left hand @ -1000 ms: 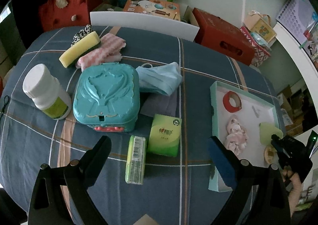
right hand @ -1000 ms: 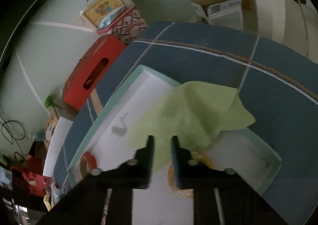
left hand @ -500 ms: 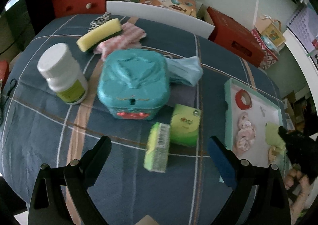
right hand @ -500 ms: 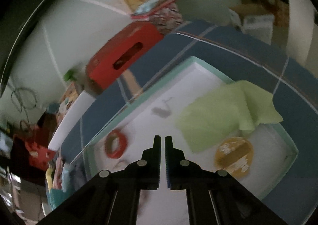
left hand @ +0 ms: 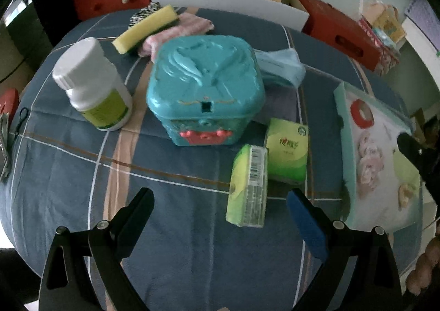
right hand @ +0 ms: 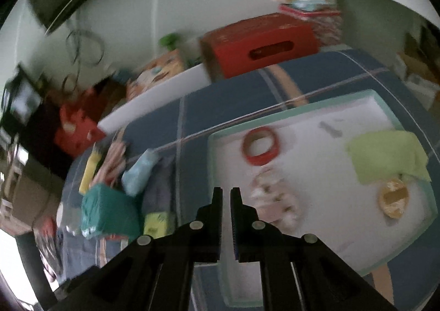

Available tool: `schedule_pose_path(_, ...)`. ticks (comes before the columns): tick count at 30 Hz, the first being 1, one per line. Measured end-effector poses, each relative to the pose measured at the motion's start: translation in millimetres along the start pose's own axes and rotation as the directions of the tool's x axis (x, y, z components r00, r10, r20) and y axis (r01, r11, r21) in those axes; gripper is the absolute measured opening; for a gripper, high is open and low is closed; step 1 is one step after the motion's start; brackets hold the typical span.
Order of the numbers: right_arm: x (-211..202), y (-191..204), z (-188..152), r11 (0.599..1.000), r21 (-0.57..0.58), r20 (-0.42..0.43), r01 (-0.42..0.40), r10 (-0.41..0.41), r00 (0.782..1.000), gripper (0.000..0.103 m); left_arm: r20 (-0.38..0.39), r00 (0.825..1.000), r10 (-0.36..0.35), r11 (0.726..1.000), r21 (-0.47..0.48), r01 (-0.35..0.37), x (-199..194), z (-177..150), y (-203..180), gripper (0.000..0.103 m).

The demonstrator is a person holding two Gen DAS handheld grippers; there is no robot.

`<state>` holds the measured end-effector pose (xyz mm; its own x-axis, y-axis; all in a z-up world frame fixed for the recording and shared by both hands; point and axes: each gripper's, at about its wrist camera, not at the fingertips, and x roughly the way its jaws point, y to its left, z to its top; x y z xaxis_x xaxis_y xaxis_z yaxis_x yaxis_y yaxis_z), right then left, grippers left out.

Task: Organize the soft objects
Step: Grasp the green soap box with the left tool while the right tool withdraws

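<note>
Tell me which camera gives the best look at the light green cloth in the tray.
Right wrist view: the green cloth lies fully visible in the tray. The left wrist view shows only a sliver, partly hidden behind the right gripper.

The left gripper [left hand: 218, 202] hangs wide open above the plaid blue tablecloth [left hand: 63, 168]. Ahead sit a teal embossed box [left hand: 205, 85], a white bottle [left hand: 92, 84], a yellow sponge [left hand: 145, 28] on a pink striped cloth [left hand: 189, 26], a blue face mask [left hand: 280, 66], two green packets [left hand: 287, 155], and a tray [left hand: 345, 146] at right
</note>
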<state>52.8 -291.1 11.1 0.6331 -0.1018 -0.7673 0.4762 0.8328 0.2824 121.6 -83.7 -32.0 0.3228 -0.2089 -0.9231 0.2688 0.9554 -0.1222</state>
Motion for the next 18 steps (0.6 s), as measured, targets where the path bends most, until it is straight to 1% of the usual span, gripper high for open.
schedule_pose_path(5,8,23,-9,0.997,-0.065,-0.04,-0.037,0.034,0.999,0.008,-0.034,0.999,0.011,1.0,0.023,-0.01,15,0,-7,0.097)
schedule_pose_path(7,11,28,-12,0.996,-0.079,-0.051,-0.034,0.03,0.998,0.008,-0.04,0.999,0.019,1.0,0.026,-0.018,19,1,-7,0.092)
schedule_pose_path(9,12,29,-13,0.996,-0.086,-0.059,-0.035,0.03,0.998,0.008,-0.047,0.998,0.034,0.999,0.03,-0.033,25,2,-8,0.074)
schedule_pose_path(10,13,29,-14,0.996,-0.088,-0.061,-0.034,0.029,0.998,0.008,-0.05,0.998,0.037,0.999,0.033,-0.035,27,2,-8,0.069)
schedule_pose_path(12,13,30,-14,0.995,-0.09,-0.064,-0.034,0.028,0.998,0.008,-0.06,0.998,0.02,0.999,0.033,-0.018,31,4,-9,0.052)
schedule_pose_path(15,16,32,-15,0.995,-0.093,-0.072,-0.036,0.03,0.997,0.008,-0.077,0.997,-0.027,0.999,0.023,0.028,36,5,-11,0.04)
schedule_pose_path(18,20,35,-17,0.994,-0.103,-0.086,-0.043,0.034,0.996,0.008,-0.074,0.996,-0.044,0.999,0.026,0.046,37,5,-13,0.033)
